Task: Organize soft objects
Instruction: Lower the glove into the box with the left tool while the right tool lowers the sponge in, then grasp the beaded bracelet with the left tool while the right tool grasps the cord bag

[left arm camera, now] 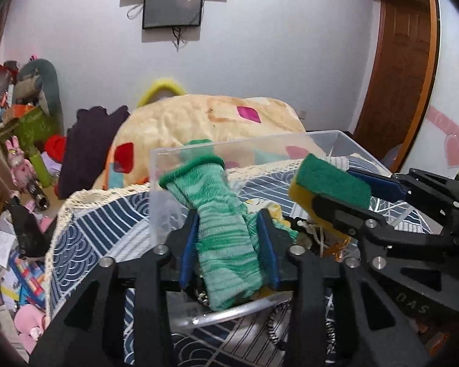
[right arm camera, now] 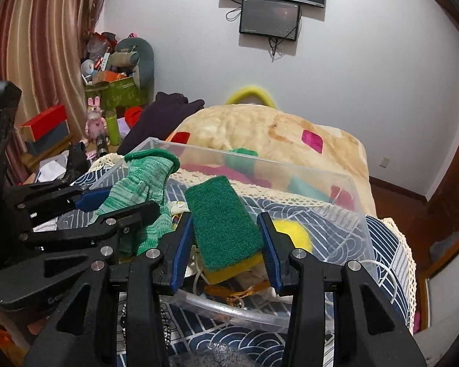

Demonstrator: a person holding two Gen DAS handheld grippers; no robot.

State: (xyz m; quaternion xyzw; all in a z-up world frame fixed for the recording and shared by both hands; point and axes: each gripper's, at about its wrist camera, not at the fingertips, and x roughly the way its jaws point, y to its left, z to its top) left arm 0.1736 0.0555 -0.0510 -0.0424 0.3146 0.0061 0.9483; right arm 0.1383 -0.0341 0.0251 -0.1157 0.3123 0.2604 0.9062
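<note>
Left gripper [left arm camera: 228, 241]: my jaws bracket the green knitted glove [left arm camera: 223, 229], grip apparently slackening
Right gripper [right arm camera: 226, 244]: clasps the green-and-yellow sponge [right arm camera: 223, 229]
Place: both over the clear plastic bin [right arm camera: 336, 183] on the bed's near edge; long axes point away; drop is straight down

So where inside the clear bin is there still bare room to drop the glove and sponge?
The far right of the bin looks free: bare floor between the yellow ball and the far wall. The near end is crowded with cord and small clutter under the sponge and glove.
</note>
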